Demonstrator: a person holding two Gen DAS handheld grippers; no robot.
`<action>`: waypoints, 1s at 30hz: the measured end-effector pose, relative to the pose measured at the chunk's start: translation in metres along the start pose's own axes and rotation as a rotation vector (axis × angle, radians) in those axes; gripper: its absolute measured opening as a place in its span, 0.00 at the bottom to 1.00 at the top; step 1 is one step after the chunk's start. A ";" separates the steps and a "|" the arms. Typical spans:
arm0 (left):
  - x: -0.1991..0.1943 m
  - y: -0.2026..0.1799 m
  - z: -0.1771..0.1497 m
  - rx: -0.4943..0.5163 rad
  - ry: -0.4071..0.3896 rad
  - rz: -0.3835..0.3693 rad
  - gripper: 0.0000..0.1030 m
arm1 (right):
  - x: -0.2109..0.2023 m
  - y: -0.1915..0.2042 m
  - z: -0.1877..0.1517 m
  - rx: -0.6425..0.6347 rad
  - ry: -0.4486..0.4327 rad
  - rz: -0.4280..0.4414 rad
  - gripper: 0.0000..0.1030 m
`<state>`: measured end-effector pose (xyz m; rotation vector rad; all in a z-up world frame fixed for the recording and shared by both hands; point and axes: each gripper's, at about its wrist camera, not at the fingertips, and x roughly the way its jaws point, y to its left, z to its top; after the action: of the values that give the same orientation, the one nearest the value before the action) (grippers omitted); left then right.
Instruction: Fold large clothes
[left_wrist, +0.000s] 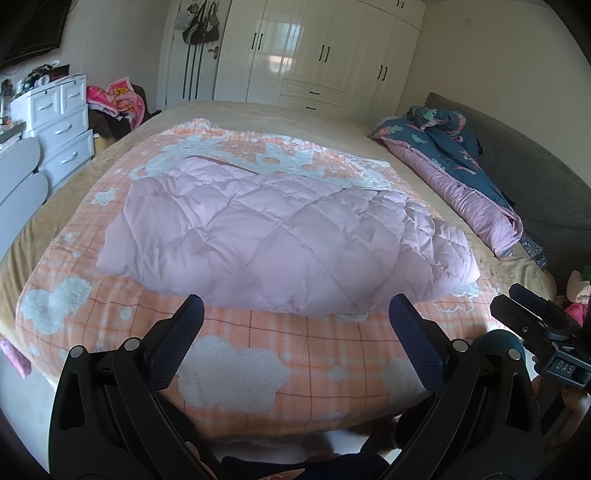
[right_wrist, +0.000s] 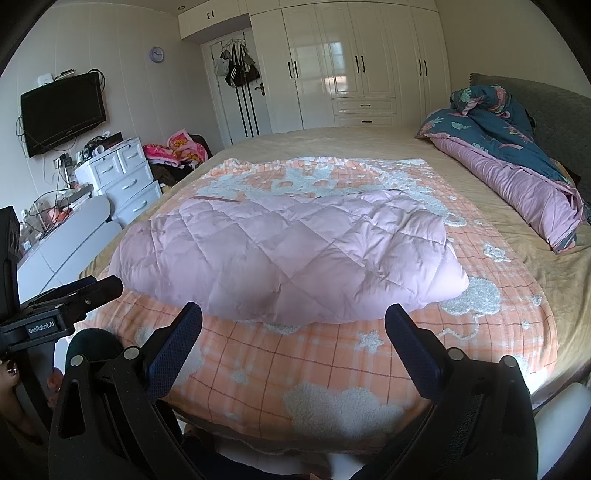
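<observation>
A pink quilted padded garment (left_wrist: 280, 232) lies folded in a thick bundle on an orange checked blanket (left_wrist: 280, 365) with white fluffy clouds, spread on the bed. It also shows in the right wrist view (right_wrist: 291, 254) on the blanket (right_wrist: 295, 369). My left gripper (left_wrist: 295, 306) is open and empty, held above the blanket's near edge, short of the garment. My right gripper (right_wrist: 293, 314) is open and empty, likewise just short of the garment's near edge. The right gripper's body (left_wrist: 546, 332) shows at the right of the left wrist view, and the left gripper's body (right_wrist: 55, 310) at the left of the right wrist view.
A crumpled dark blue and purple duvet (right_wrist: 517, 158) lies along the bed's right side by a grey headboard (right_wrist: 554, 110). White drawers (right_wrist: 125, 177), a wall TV (right_wrist: 62, 110) and a clothes pile (right_wrist: 177, 151) stand left. White wardrobes (right_wrist: 351, 66) line the far wall.
</observation>
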<state>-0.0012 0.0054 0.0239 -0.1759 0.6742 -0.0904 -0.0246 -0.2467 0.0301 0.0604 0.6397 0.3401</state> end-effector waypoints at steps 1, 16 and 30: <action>0.001 0.000 0.000 0.000 0.001 -0.001 0.91 | 0.000 0.000 0.000 0.000 -0.001 -0.001 0.96; 0.000 0.000 0.000 0.001 0.000 0.000 0.91 | 0.000 0.001 0.000 -0.001 0.001 -0.001 0.96; 0.000 0.002 0.000 0.001 0.001 0.001 0.91 | 0.000 -0.001 -0.002 -0.007 0.006 -0.003 0.96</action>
<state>-0.0010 0.0068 0.0233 -0.1743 0.6757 -0.0899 -0.0259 -0.2477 0.0282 0.0521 0.6447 0.3395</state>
